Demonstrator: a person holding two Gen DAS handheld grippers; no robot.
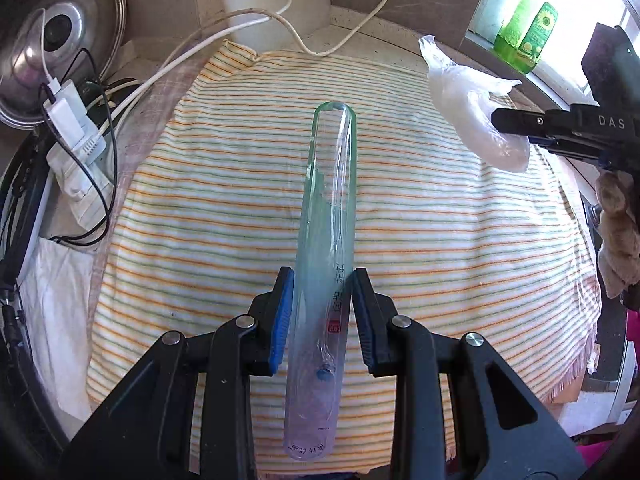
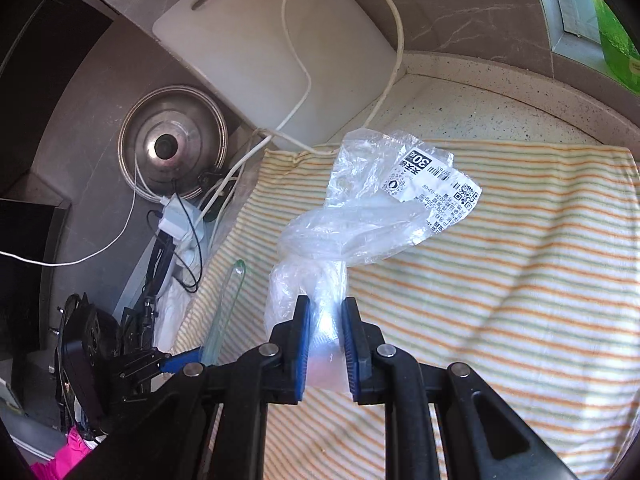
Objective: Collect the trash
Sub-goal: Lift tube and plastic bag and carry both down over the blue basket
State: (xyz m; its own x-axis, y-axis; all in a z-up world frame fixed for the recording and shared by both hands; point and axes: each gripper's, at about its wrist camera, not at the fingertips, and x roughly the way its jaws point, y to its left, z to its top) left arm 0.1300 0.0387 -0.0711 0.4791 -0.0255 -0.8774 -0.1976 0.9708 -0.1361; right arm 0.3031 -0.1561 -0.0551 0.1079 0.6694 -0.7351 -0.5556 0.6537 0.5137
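Both grippers are loaded: your left gripper (image 1: 322,312) is clamped on a clear flattened tube-like wrapper (image 1: 326,248), your right gripper (image 2: 326,346) pinches a crumpled plastic bag (image 2: 360,208) w/ a printed label. Each piece hangs clear above the striped cloth (image 1: 224,208), prob so nothing drags en route to a bin, which isn't in view

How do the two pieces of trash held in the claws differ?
The left claw holds a clear plastic lid or tray, seen edge-on: rigid, long and narrow, keeping its shape. The right claw holds a plastic bag: soft, crumpled and knotted. The bag carries a white printed label with a QR code; the lid shows only small print and a red mark. Both are transparent plastic, gripped above the striped cloth.
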